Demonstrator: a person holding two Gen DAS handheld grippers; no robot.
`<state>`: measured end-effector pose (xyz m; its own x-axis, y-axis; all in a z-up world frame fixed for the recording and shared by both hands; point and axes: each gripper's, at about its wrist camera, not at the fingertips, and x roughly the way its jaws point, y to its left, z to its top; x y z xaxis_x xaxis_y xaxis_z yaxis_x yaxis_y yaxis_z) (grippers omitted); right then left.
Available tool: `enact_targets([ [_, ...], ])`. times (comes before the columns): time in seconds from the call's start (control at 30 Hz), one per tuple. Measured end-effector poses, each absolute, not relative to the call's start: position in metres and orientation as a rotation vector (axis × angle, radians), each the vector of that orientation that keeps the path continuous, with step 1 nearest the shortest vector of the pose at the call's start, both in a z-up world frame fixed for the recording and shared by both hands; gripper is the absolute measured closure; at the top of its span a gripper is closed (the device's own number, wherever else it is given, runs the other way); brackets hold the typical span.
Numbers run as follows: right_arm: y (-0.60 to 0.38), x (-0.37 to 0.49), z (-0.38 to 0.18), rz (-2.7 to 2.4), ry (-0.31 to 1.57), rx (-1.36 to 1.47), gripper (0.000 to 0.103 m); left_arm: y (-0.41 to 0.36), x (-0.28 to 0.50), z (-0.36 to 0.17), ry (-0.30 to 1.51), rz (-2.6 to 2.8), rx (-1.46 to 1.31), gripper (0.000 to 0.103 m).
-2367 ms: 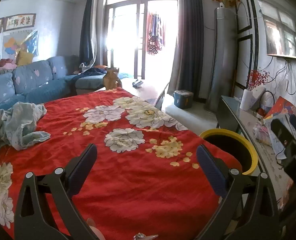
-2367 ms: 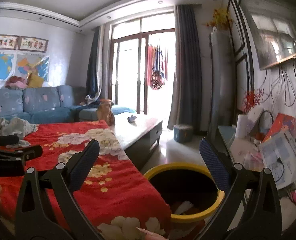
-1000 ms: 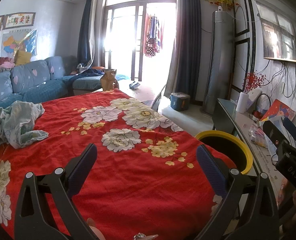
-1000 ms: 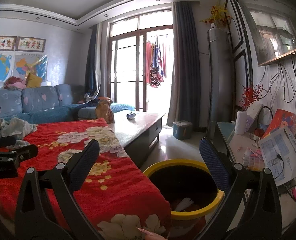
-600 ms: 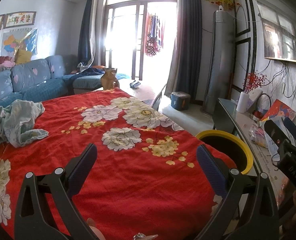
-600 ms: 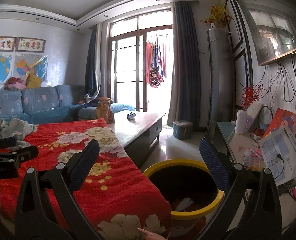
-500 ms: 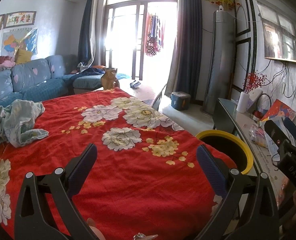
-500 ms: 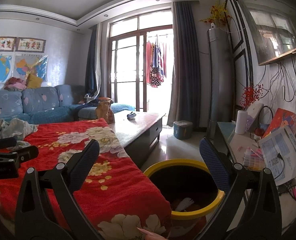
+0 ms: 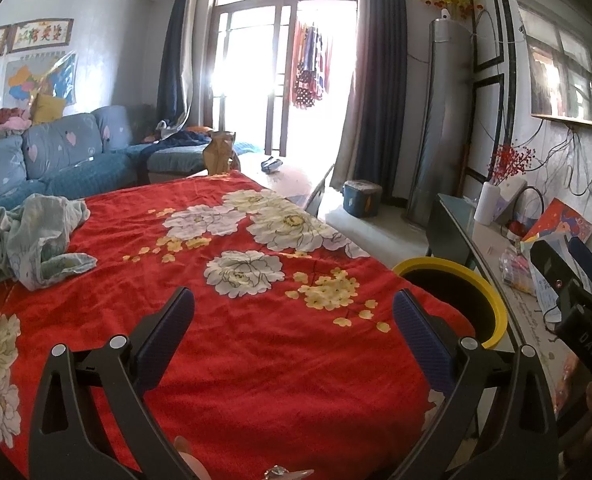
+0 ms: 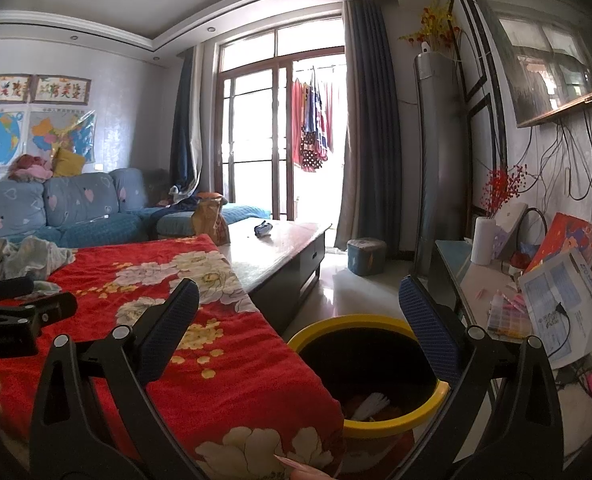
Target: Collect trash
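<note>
A black trash bin with a yellow rim (image 10: pixel 359 322) stands on the floor at the right end of the table; white scraps (image 10: pixel 371 402) lie inside it. In the left wrist view the bin (image 9: pixel 455 276) shows past the cloth's right edge. My left gripper (image 9: pixel 294 320) hangs open over the red floral tablecloth (image 9: pixel 256 352), nothing between its fingers. My right gripper (image 10: pixel 297 314) is open above the cloth's corner and the bin, also empty. The right gripper's body (image 9: pixel 575 292) appears at the right of the left wrist view.
A crumpled pale cloth (image 9: pixel 28 240) lies on the table's left. A brown paper bag (image 10: pixel 210 222) and a small dark item (image 10: pixel 263 229) sit on the bare coffee table. Blue sofa (image 10: pixel 76 208) behind; cluttered side cabinet (image 10: pixel 535 296) on the right; a small blue stool (image 10: pixel 365 256) on the floor.
Both views have shifted only slightly since 2.4 s ago; the right gripper rose a little. Both grippers stay open and empty, and nothing on the table moved.
</note>
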<state>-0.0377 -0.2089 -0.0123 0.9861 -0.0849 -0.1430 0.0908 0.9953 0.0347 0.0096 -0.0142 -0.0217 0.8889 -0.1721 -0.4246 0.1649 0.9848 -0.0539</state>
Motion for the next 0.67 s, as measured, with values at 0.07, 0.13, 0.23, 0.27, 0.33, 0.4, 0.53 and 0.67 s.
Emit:
enact_targets([
  [0.07,-0.208,-0.038,-0.013,-0.087,0.144,0.043,0.011,-0.014,0.010,-0.024,0.450,-0.173,-0.019,0.006],
  [0.13,-0.207,-0.038,-0.013,-0.083,0.149,0.045,0.011,-0.014,0.011,-0.025,0.459,-0.166,-0.019,0.006],
  [0.23,-0.201,-0.034,-0.012,-0.059,0.170,0.041,0.011,-0.014,0.015,-0.026,0.488,-0.152,-0.015,0.006],
  [0.27,-0.198,-0.032,-0.009,-0.045,0.174,0.040,0.011,-0.012,0.016,-0.025,0.505,-0.146,-0.012,0.006],
  [0.33,-0.184,-0.026,0.001,0.020,0.179,0.039,0.011,0.001,0.017,-0.020,0.532,-0.128,-0.020,0.006],
  [0.4,-0.156,-0.014,0.015,0.141,0.195,0.043,0.011,0.024,0.018,-0.017,0.568,-0.103,-0.056,0.006],
  [0.53,-0.068,0.023,0.037,0.411,0.304,0.062,0.011,0.128,0.016,-0.017,0.615,0.158,-0.118,0.006],
  [0.67,0.063,0.069,0.024,0.686,0.585,0.000,0.011,0.264,0.003,-0.048,0.735,0.512,-0.193,0.006],
])
